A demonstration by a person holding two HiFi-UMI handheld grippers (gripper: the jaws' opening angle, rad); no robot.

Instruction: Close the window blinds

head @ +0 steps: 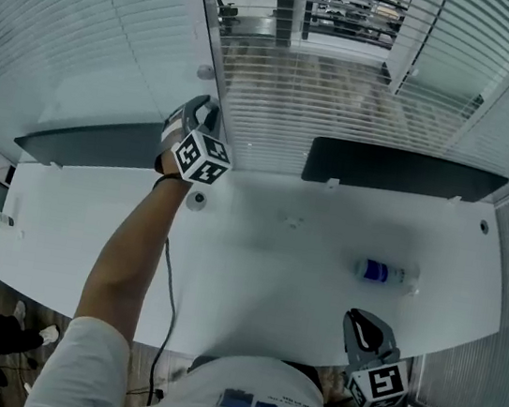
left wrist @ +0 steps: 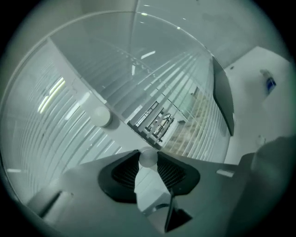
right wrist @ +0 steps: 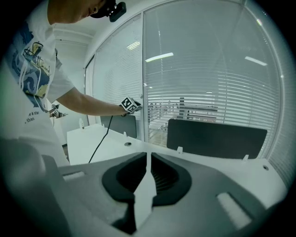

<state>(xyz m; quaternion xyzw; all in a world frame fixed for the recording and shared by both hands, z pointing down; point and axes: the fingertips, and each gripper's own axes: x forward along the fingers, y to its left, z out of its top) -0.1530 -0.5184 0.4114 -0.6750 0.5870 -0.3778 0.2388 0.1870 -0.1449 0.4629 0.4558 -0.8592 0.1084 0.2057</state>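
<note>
Right claw (right wrist: 148, 157) sits pressed together and empty by the near desk (head: 272, 276) edge, parked out of the way. Further out, left claw (left wrist: 148, 162) pinches a small white knob (left wrist: 148, 156) at the window frame, probably the tilt control, since the blinds (head: 345, 107) behind it aren't shut yet and the room shows through

Open desk, crowded window edge

The middle of the white desk (head: 272, 276) is bare and free to pass; only a bottle (head: 384, 272) lies toward its right side. At the far edge a left panel (head: 93, 143) and a right panel (head: 401, 172) stand upright before the glass (head: 308, 101). The gap between them is taken by the left gripper (head: 200, 109), which grips a small white knob (left wrist: 148, 158) beside the window post (head: 211, 21).
</note>
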